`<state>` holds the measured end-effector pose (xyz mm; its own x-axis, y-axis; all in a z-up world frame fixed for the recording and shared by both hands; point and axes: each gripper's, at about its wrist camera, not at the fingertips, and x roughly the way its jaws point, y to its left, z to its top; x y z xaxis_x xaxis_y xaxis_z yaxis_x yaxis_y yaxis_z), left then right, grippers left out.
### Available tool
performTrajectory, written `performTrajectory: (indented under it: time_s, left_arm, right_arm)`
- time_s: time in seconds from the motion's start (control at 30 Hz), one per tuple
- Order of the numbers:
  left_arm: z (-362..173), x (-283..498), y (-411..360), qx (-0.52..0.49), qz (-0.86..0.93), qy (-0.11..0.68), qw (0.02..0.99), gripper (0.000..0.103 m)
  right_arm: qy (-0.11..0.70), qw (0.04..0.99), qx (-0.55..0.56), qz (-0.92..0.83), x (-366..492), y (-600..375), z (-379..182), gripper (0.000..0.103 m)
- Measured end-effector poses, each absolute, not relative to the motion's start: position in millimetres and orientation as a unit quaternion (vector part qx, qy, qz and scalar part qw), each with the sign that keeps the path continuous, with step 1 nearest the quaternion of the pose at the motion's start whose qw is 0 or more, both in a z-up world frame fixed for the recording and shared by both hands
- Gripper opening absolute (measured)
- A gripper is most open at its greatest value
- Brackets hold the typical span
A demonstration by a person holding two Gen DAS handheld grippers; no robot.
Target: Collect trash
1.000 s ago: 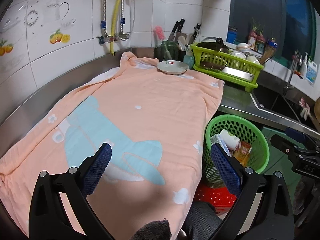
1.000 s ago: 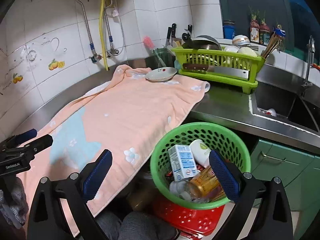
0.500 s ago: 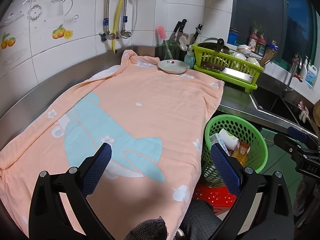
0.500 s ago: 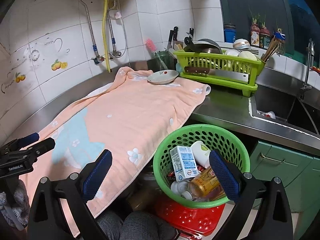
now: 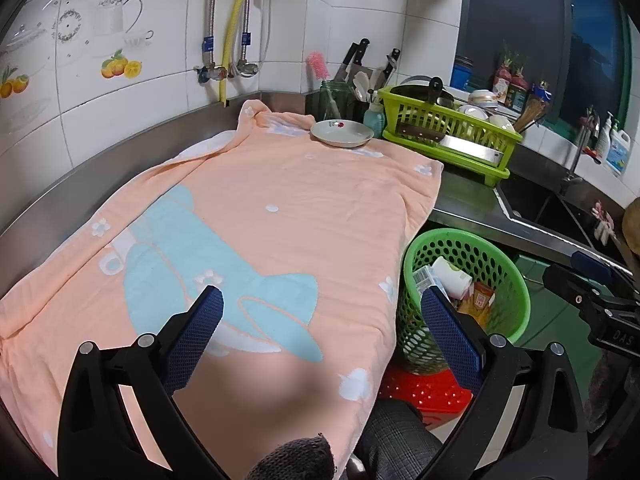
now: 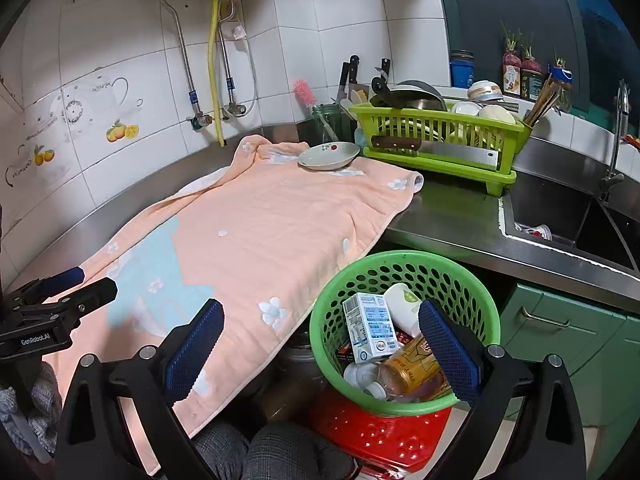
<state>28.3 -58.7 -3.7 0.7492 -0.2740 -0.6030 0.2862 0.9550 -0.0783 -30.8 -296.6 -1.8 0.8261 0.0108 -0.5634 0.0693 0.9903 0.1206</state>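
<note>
A round green basket (image 6: 404, 268) stands below the counter edge on a red stool (image 6: 380, 436). Inside it lie a white milk carton (image 6: 370, 328), a white cup (image 6: 402, 306), a brown can (image 6: 412, 364) and small white bits. The same basket (image 5: 506, 280) shows at the right of the left wrist view. My right gripper (image 6: 318, 344) hangs open just in front of the basket, holding nothing. My left gripper (image 5: 320, 338) is open and empty over the peach towel (image 5: 280, 216) that covers the counter. Each gripper shows at the edge of the other's view.
A small plate (image 6: 329, 156) sits on the towel's far end. A lime dish rack (image 6: 440, 148) with a cleaver and bowls stands beside it. A steel sink (image 6: 560, 220) lies to the right. Green cabinets (image 6: 568, 324) are under the counter. A person's knees (image 6: 272, 452) are below.
Both grippers have drawn back and tilted up a little, so the wall and the towel's near end show more. Both stay open and empty.
</note>
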Motion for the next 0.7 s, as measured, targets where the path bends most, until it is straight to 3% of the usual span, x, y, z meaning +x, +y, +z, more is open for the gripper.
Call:
performTrajectory:
  time_s: [0.7]
  left_arm:
    - [-3.5,23.9,-58.8,0.007,-0.150,0.317,0.937,0.098]
  right_arm:
    - [0.284,0.956,0.076,-0.010,-34.3,-294.5,-1.5,0.095]
